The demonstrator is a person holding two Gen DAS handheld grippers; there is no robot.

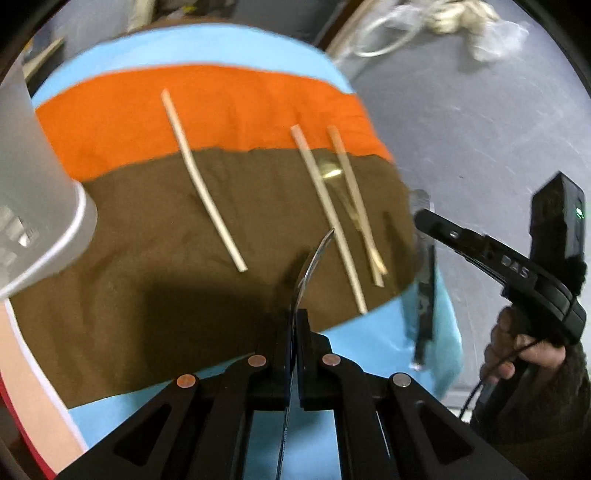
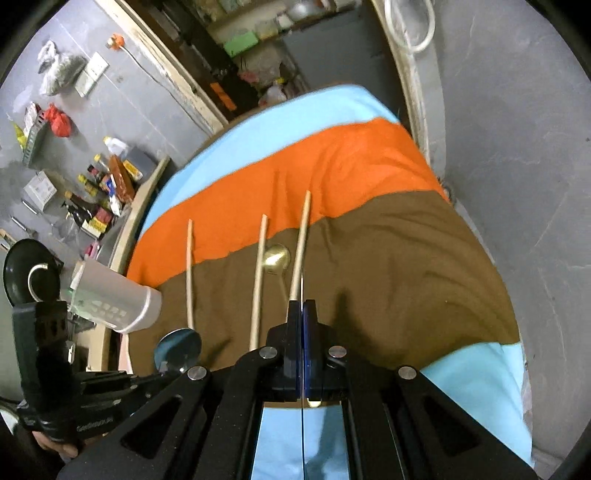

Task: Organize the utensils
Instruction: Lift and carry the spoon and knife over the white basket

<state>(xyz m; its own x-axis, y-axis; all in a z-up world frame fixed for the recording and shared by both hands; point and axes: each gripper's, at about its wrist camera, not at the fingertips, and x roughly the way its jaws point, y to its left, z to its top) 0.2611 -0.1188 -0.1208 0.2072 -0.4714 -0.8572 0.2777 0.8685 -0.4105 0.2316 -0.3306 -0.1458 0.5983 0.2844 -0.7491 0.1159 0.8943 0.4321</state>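
Three wooden chopsticks [image 1: 203,181] [image 1: 328,221] [image 1: 354,203] lie apart on a brown, orange and blue cloth [image 1: 147,258]. Between two of them rests a gold spoon [image 1: 328,170]. My left gripper [image 1: 295,314] is shut on a silver spoon [image 1: 314,254], held edge-on above the cloth's near side. At the table's right edge my right gripper [image 1: 421,216] is shut on a thin dark-handled knife [image 1: 424,295] that hangs below it. The right wrist view shows the same chopsticks [image 2: 190,273] [image 2: 258,280] [image 2: 300,247], the gold spoon [image 2: 275,256], the right gripper [image 2: 303,306] pinching the knife [image 2: 303,284], and the silver spoon [image 2: 179,345] at lower left.
A white slotted utensil holder [image 2: 118,299] [image 1: 44,184] stands at the table's left edge. Beyond it are a black round pan [image 2: 31,273] and cluttered bottles and boxes [image 2: 99,192]. Grey floor [image 1: 480,129] surrounds the round table on the right, where a hose and bags [image 1: 461,22] lie.
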